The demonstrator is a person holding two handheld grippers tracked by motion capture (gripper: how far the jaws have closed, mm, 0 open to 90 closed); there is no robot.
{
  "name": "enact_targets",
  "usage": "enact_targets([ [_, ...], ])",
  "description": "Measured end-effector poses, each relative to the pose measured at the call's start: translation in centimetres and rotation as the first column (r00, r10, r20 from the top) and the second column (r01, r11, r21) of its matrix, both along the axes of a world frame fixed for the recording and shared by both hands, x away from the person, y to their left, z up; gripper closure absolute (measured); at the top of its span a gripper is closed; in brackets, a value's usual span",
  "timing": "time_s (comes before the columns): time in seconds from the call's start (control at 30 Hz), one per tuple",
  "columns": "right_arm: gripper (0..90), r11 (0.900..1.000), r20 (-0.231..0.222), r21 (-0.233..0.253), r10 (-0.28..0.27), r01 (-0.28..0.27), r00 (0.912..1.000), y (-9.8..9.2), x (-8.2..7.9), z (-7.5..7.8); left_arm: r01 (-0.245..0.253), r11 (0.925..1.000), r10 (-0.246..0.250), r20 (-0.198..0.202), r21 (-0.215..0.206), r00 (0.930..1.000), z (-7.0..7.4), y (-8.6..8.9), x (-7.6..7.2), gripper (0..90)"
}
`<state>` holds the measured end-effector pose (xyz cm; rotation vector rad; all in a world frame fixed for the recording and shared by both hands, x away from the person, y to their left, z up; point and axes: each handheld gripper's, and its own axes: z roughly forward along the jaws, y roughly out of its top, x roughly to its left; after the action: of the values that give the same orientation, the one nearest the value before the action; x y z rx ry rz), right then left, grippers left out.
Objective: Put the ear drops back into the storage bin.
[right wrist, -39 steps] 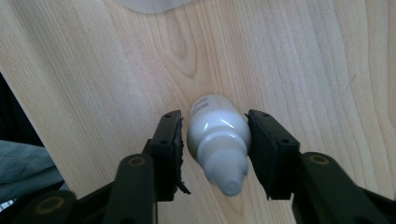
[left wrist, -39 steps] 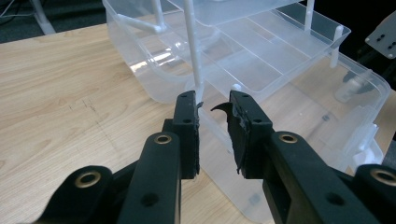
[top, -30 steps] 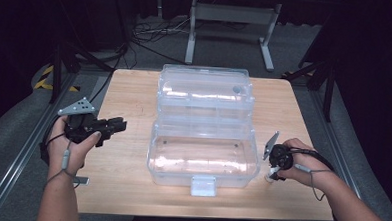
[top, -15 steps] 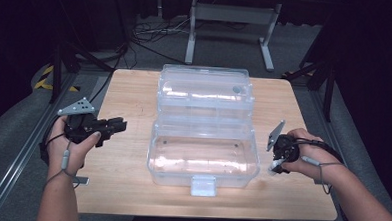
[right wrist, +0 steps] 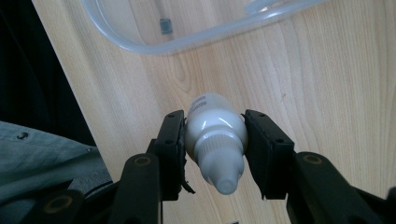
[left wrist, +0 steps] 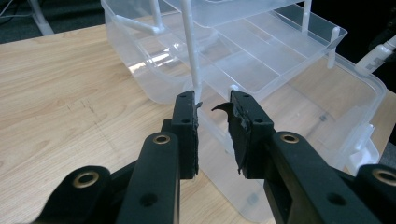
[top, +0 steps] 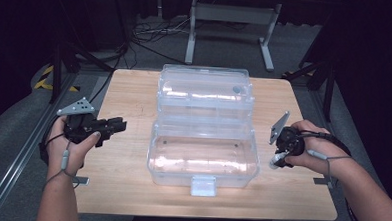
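A clear plastic box [top: 202, 156] stands open at the table's middle, with its raised tray tier [top: 204, 93] behind the lower basin. My left gripper [top: 119, 124] hovers left of the box and points at it. In the left gripper view its jaws [left wrist: 212, 114] stand slightly apart with nothing between them, just short of the box's wall [left wrist: 280, 70]. Right of the box, my right gripper [top: 281, 150] is shut on a small white bottle [right wrist: 215, 135]. The bottle's nozzle cap points back toward the camera, above the bare wood beside the box's rim [right wrist: 187, 43].
The wooden table [top: 134, 93] has free room on both sides of the box. A latch tab [top: 203, 186] sticks out at the box's front. Beyond the far edge stand a metal frame [top: 228, 22] and floor cables [top: 147, 36]. A rail [top: 16, 162] runs along the left.
My right gripper has lifted the white bottle and carried it a little away from the table's front edge, turning as it went. The left gripper and the box have stayed put.
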<state>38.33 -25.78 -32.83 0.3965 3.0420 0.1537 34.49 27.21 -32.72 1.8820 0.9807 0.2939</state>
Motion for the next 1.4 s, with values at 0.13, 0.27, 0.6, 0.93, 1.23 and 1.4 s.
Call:
enact_targets([
  [0.13,60.2,1.000,-0.002,-0.004,0.007,-0.007,1.0000,0.5,0.0,0.6,0.003,1.0000,-0.003,-0.003,0.001,1.0000,0.0,0.0,0.1,72.9],
  [0.27,60.1,1.000,-0.004,0.003,0.029,-0.029,0.9996,1.7,0.0,1.5,0.007,1.0000,-0.007,-0.004,0.004,1.0000,0.0,-0.2,0.0,72.9],
  [0.6,60.2,0.997,-0.011,-0.003,0.082,-0.082,0.9966,4.4,0.1,2.9,0.003,1.0000,-0.003,-0.001,-0.003,1.0000,0.0,0.0,0.0,72.9],
  [0.93,60.1,0.993,-0.001,-0.005,0.119,-0.119,0.9929,6.2,0.1,3.2,0.006,1.0000,-0.006,0.001,-0.001,1.0000,0.1,0.1,0.0,72.9],
  [1.23,60.1,0.993,0.003,0.008,0.121,-0.121,0.9926,7.8,0.4,3.1,0.006,1.0000,-0.006,-0.001,-0.004,1.0000,0.0,0.1,0.0,72.9],
  [1.4,60.1,0.990,0.002,-0.005,0.139,-0.139,0.9902,8.8,0.6,2.6,0.006,1.0000,-0.006,-0.001,-0.003,1.0000,0.0,0.1,0.0,72.9],
])
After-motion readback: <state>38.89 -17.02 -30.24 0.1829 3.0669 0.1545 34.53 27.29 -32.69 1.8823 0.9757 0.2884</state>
